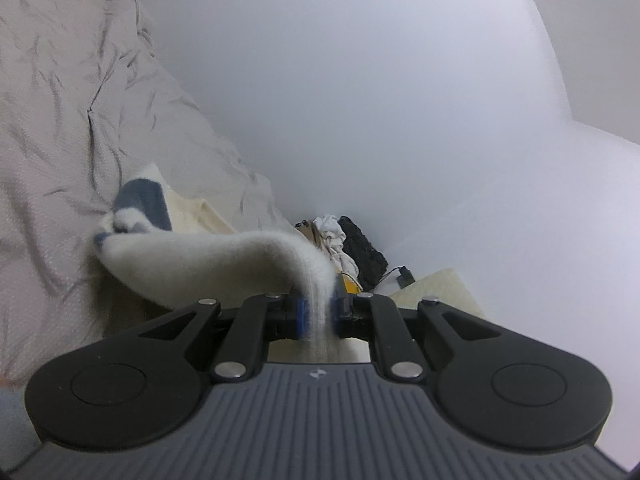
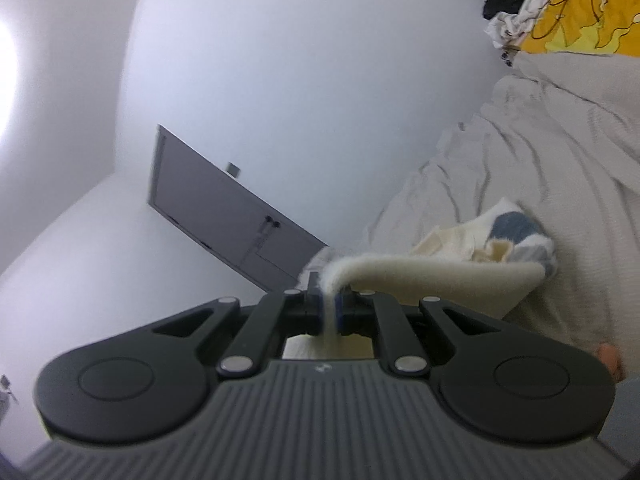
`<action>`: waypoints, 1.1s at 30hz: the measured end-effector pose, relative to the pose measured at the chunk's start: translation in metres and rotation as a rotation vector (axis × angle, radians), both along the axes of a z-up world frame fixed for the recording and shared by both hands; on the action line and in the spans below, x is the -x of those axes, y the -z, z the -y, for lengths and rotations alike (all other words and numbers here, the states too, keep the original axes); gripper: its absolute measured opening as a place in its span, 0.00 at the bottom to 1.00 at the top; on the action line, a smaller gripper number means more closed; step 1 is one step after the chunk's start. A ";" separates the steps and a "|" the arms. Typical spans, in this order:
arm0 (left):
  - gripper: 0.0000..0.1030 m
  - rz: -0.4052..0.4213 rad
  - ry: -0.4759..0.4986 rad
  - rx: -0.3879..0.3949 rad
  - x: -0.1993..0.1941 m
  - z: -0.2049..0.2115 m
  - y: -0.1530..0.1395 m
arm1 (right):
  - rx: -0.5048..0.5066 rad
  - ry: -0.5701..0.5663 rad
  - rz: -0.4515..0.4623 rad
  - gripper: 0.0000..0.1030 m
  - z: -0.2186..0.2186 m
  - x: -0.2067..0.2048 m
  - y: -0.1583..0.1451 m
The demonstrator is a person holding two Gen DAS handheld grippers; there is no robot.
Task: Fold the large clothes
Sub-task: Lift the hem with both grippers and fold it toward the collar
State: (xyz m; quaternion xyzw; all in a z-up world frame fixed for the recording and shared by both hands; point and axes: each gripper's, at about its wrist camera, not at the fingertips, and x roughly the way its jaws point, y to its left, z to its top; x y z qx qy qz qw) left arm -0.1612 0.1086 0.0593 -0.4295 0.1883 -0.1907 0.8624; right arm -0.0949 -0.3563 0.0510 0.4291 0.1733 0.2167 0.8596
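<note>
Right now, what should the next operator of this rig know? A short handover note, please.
Left gripper: jaws shut on the cream fuzzy garment.
Right gripper: jaws shut on the same garment, at another edge.
The garment is partly lifted off the wrinkled bedspread; its blue-patched end is bunched on the bed.
Done: both edges pinched.
Left: lift it clear, spread it flat, then fold. No neat fold shows yet.

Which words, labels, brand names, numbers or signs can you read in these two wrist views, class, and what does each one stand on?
No readable text in either view.
Small emblem on the left claw's grey ribbed body: a mark only, too small to read.
The same emblem on the right claw's body: too small to read.
Yellow cloth with dark line drawings: a pattern, not letters.
Cream and blue fleece garment: no label visible.
</note>
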 end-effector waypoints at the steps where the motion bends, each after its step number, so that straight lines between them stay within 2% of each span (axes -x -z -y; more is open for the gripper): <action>1: 0.13 -0.003 -0.005 -0.009 -0.006 0.002 -0.002 | -0.004 0.000 -0.020 0.09 0.001 -0.007 0.002; 6: 0.13 -0.062 -0.033 0.014 -0.063 0.002 -0.004 | -0.045 0.025 -0.109 0.10 0.002 -0.055 0.006; 13: 0.13 -0.109 -0.102 -0.046 -0.159 0.002 -0.009 | -0.043 0.080 -0.162 0.11 -0.007 -0.132 0.005; 16: 0.13 -0.125 -0.143 -0.072 -0.202 0.002 0.000 | -0.030 0.137 -0.193 0.11 -0.017 -0.173 0.011; 20: 0.13 -0.142 -0.168 -0.079 -0.254 -0.007 0.030 | -0.028 0.172 -0.214 0.11 -0.025 -0.224 0.031; 27: 0.13 -0.161 -0.159 -0.052 -0.312 -0.033 0.100 | -0.015 0.127 -0.230 0.11 -0.028 -0.276 0.088; 29: 0.13 -0.172 -0.150 -0.039 -0.332 -0.038 0.114 | -0.040 0.120 -0.252 0.11 -0.027 -0.292 0.102; 31: 0.13 -0.170 -0.138 -0.047 -0.355 -0.038 0.123 | -0.060 0.114 -0.266 0.11 -0.025 -0.309 0.114; 33: 0.14 -0.143 -0.111 -0.110 -0.378 -0.034 0.128 | -0.072 0.122 -0.266 0.11 -0.022 -0.327 0.123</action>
